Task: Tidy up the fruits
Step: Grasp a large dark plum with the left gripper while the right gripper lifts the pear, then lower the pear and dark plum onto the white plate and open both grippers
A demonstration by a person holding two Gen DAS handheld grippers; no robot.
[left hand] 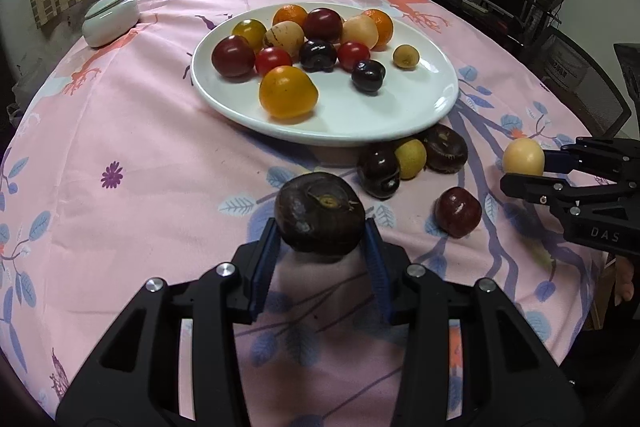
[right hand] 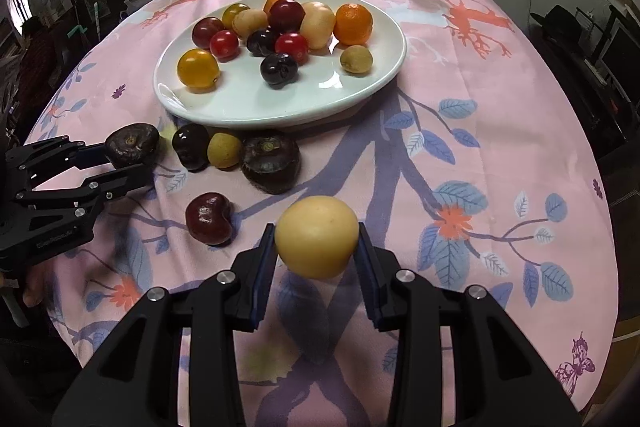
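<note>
Above the pink tablecloth (left hand: 160, 155), short of the white plate (left hand: 420, 115), the left gripper (left hand: 320, 239) clamps a dark, probably firm water chestnut (left hand: 320, 217) across its widest girth, while the right gripper (right hand: 316, 247) likewise pinches a smooth, light-looking pale yellow fruit (right hand: 316, 237).

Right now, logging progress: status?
Left claw shut on dark brown fruit. Right claw shut on pale yellow fruit. Four fruits still off the plate. Path clear.

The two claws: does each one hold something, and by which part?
Left claw grips a dark brown water chestnut by its opposite sides. Right claw grips a pale yellow round fruit likewise.
</note>
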